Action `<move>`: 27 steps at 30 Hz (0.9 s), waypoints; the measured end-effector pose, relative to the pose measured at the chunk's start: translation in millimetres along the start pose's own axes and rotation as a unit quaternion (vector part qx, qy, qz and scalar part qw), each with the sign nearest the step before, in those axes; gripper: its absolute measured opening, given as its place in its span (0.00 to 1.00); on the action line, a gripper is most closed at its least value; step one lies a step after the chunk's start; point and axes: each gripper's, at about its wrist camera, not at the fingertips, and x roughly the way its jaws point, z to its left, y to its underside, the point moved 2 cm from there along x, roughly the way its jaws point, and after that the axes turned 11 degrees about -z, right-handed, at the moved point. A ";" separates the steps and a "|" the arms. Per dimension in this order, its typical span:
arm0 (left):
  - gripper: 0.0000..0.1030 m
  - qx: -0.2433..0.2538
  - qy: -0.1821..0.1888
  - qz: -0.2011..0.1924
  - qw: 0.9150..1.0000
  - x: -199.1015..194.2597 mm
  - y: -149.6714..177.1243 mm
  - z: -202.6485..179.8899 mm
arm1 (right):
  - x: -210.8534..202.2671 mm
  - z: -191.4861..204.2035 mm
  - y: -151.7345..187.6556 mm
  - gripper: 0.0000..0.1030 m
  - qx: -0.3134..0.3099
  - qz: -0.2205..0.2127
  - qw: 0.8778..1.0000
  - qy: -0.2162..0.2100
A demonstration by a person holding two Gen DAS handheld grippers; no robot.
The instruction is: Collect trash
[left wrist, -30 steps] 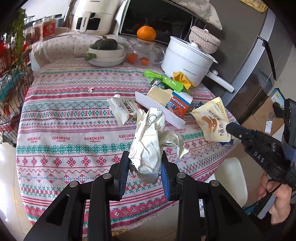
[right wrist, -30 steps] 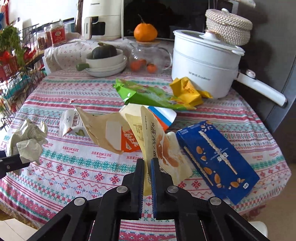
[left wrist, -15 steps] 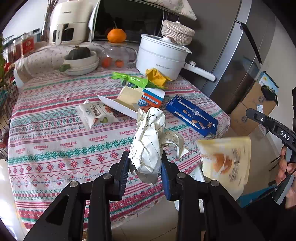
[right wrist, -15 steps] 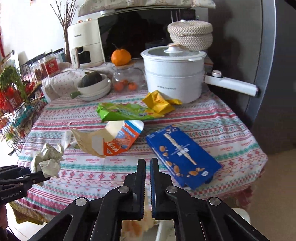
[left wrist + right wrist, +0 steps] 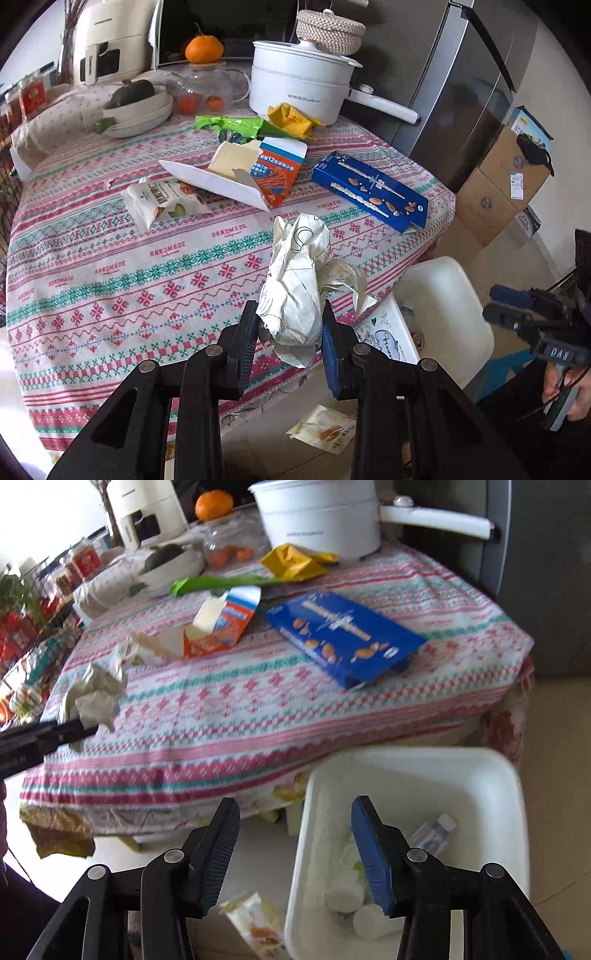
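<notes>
Plainly, the left hand-held gripper [image 5: 289,334] pinches a crumpled paper wad [image 5: 295,280] between its 2 fingers, above the near edge of the desk [image 5: 110,258]. Beside that desk, the right hand-held gripper [image 5: 295,843] hangs spread and empty over the rim of the white bin [image 5: 406,768]. A snack wrapper [image 5: 255,923] lies on the floor just left of the bin. A blue box [image 5: 343,635] rests on the desk.

At twelve o'clock on your surface [image 5: 110,280] you see a white pot [image 5: 299,88], an orange [image 5: 204,49] at eleven, a bowl stack [image 5: 140,110] at ten; cardboard boxes [image 5: 506,177] at two.
</notes>
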 end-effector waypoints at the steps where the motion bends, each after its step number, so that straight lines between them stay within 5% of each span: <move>1: 0.32 -0.003 -0.001 0.002 1.000 -2.6 2.6 4.4 | 5.6 11.3 10.3 0.54 -0.011 0.014 1.000 -0.015; 6: 0.32 -0.021 -0.012 0.007 1.000 -15.0 15.8 30.9 | 53.2 74.7 69.8 0.66 -0.081 0.093 0.990 -0.069; 11: 0.32 -0.041 -0.014 0.004 0.999 -25.5 21.9 53.8 | 128.7 109.9 150.7 0.70 -0.141 0.201 0.963 -0.110; 14: 0.32 -0.055 -0.008 0.006 0.998 -26.4 23.3 63.8 | 169.3 110.7 198.4 0.73 -0.177 0.264 0.943 -0.099; 21: 0.32 -0.065 0.000 0.022 0.998 -14.3 25.3 75.3 | 229.8 97.5 275.4 0.83 -0.277 0.331 0.899 -0.070; 27: 0.32 -0.067 0.004 0.032 0.997 -9.3 27.8 80.2 | 269.4 71.4 316.5 0.84 -0.304 0.371 0.877 -0.026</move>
